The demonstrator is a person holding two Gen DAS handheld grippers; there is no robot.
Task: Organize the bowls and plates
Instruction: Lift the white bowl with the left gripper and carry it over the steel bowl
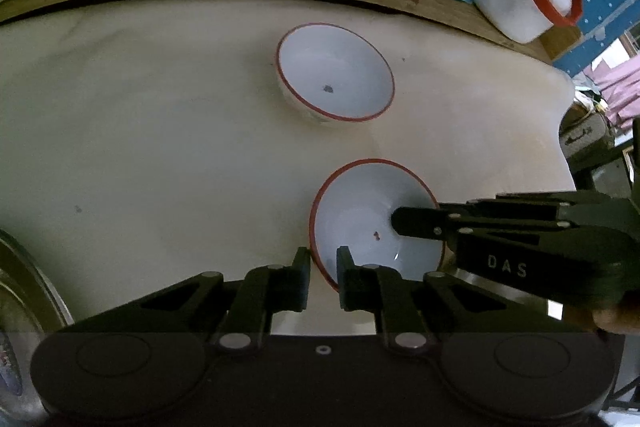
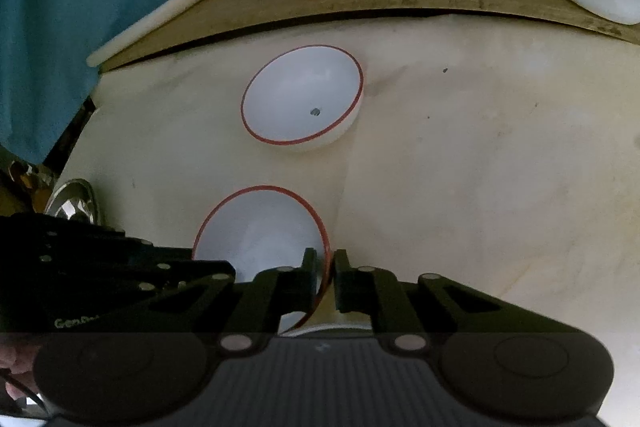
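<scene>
Bowls: the near bowl (image 1: 372,223) sits on the pale tabletop (image 1: 160,147), its rim pinched by your left gripper (image 1: 323,267) and right gripper (image 2: 325,269) on opposite sides. Lift evenly, keep it level, and nest it in the far bowl (image 1: 335,71).

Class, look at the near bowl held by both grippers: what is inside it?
The near bowl holds one small dark speck and a finger of each gripper; otherwise white. The right gripper and left gripper cover part of the inside.
</scene>
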